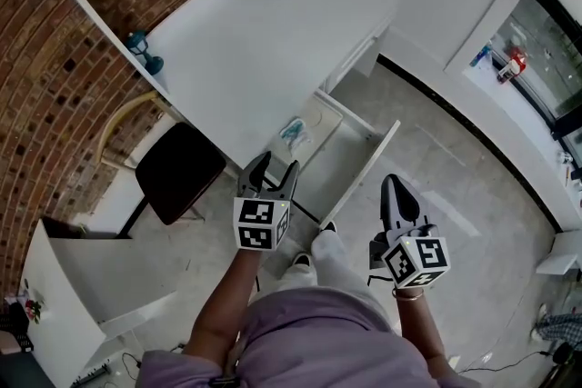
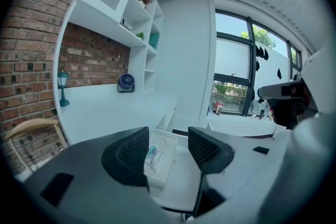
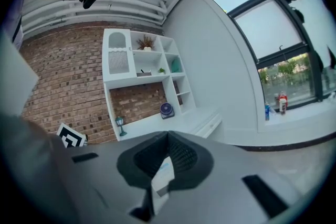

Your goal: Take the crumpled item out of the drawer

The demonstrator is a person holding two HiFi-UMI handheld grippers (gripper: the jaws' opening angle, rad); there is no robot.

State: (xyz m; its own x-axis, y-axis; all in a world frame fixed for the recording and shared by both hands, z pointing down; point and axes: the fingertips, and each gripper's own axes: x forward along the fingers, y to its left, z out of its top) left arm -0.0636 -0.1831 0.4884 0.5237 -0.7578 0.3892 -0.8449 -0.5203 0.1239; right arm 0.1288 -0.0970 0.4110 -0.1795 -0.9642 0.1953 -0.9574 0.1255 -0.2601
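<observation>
Your left gripper (image 1: pixel 278 166) spread wide and empty near the open drawer (image 1: pixel 377 161), crumpled item (image 1: pixel 296 133) lying inside it, small, blurry, perhaps thin plastic, your right gripper (image 1: pixel 395 188) empty, jaws pressed together.

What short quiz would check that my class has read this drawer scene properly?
1. True or false: the drawer under the white desk is pulled open.
2. Where does the crumpled item lie? A) on the white desk B) in the drawer C) on the floor
3. Fill in: the jaws of the left tool stand ____, with nothing held between them.

Key: 1 true; 2 B; 3 apart.
</observation>
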